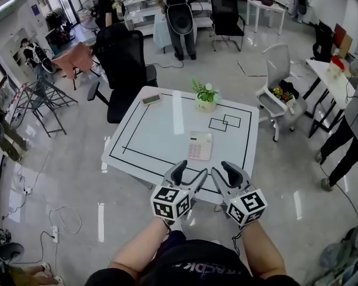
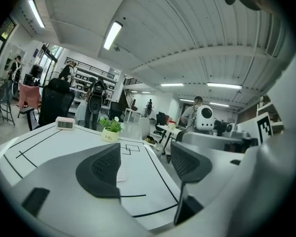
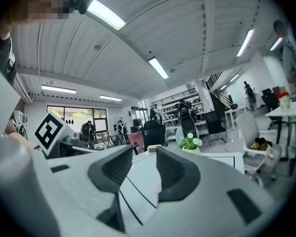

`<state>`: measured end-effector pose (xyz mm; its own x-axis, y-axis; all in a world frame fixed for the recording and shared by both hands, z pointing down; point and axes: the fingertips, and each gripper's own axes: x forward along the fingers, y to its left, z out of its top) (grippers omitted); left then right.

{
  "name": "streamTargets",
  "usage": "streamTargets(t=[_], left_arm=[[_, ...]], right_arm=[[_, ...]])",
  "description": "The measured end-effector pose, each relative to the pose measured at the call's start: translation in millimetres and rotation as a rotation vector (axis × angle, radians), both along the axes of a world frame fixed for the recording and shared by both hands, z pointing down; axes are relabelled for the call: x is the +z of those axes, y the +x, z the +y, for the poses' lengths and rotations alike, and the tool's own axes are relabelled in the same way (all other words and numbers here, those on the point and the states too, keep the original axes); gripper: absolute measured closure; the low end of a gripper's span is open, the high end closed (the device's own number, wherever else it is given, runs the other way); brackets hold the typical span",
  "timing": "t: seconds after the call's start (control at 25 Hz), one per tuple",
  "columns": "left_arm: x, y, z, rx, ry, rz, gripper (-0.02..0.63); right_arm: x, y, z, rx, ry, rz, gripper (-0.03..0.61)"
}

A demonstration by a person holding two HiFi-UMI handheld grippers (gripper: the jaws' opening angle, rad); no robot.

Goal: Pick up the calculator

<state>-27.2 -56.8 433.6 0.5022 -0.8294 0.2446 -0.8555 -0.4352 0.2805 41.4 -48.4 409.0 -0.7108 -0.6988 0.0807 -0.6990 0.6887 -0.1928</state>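
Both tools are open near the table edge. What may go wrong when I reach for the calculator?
1. The calculator lies flat on the glossy table; a tool may push it away rather than grip it.
2. The left tool and right tool are side by side and might collide.

A glossy pale tiled floor spreads below me, with loose dark cables trailing on it at the left. In front of me stands a white square table marked with black lines. A black high-backed office chair is just behind it and a white swivel chair is off to its right. Overhead, a white ribbed ceiling carries long strip lights. Large windows glow far off.
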Motion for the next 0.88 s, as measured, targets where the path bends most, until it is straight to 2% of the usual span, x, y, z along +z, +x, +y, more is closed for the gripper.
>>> streamTargets(t=[0.44, 0.64, 0.88], left_arm=[[20, -67, -96, 0.154, -0.062, 0.026, 0.295], [28, -90, -120, 0.203, -0.082, 0.037, 0.293], [37, -102, -135, 0.235, -0.103, 0.058, 0.293]], right_arm=[[12, -62, -91, 0.153, -0.049, 0.042, 0.443], [21, -86, -113, 0.196, -0.07, 0.061, 0.443], [29, -93, -128, 0.243, -0.1, 0.085, 0.443]])
